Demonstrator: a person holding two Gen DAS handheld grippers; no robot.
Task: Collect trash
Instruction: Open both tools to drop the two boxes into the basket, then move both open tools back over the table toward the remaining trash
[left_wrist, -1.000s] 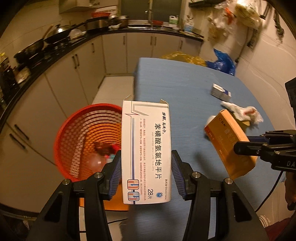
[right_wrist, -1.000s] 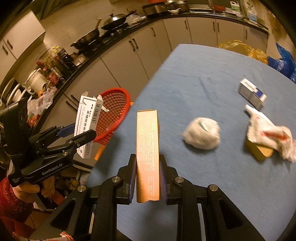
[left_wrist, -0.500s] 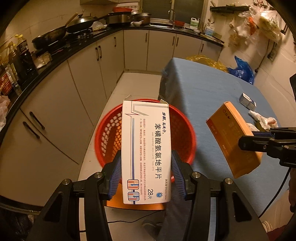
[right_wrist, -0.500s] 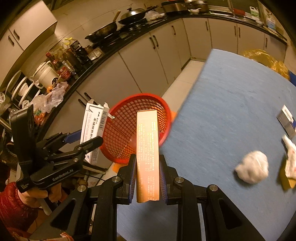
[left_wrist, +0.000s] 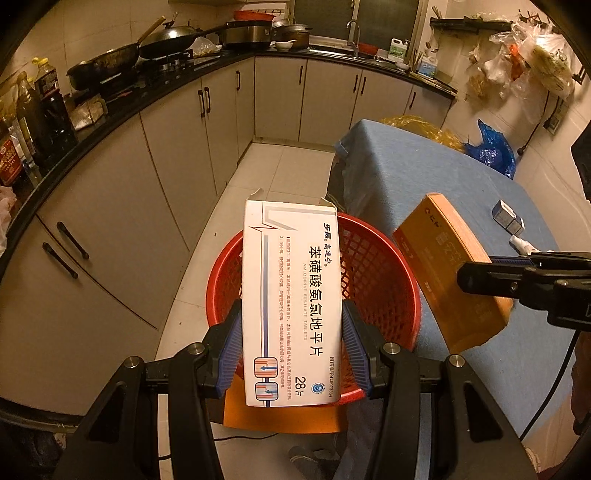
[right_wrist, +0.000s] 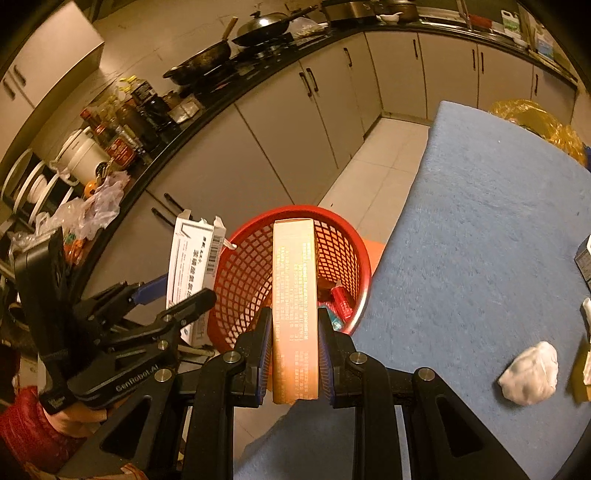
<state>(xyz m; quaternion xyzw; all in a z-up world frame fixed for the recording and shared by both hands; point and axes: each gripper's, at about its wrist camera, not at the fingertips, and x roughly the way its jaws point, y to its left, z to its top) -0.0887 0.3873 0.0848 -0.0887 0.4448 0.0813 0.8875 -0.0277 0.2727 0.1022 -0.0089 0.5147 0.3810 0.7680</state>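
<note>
My left gripper (left_wrist: 291, 332) is shut on a white medicine box (left_wrist: 291, 295), held upright over the red mesh basket (left_wrist: 380, 280) on the floor. My right gripper (right_wrist: 295, 339) is shut on an orange box (right_wrist: 295, 302), edge-on, also above the red basket (right_wrist: 343, 236). In the left wrist view the orange box (left_wrist: 443, 273) hangs at the right in the other gripper. In the right wrist view the white box (right_wrist: 192, 266) shows at the left. Some red scraps (right_wrist: 340, 299) lie in the basket's bottom.
The basket stands on an orange stool beside a blue-clothed table (right_wrist: 480, 240). On the table lie a white crumpled wad (right_wrist: 528, 373) and a small grey box (left_wrist: 508, 218). Kitchen cabinets (left_wrist: 147, 177) run along the left, with a tiled floor strip between.
Both grippers have carried their boxes left off the table to above the red basket. The basket now sits straight under both boxes. Neither grip has changed.
</note>
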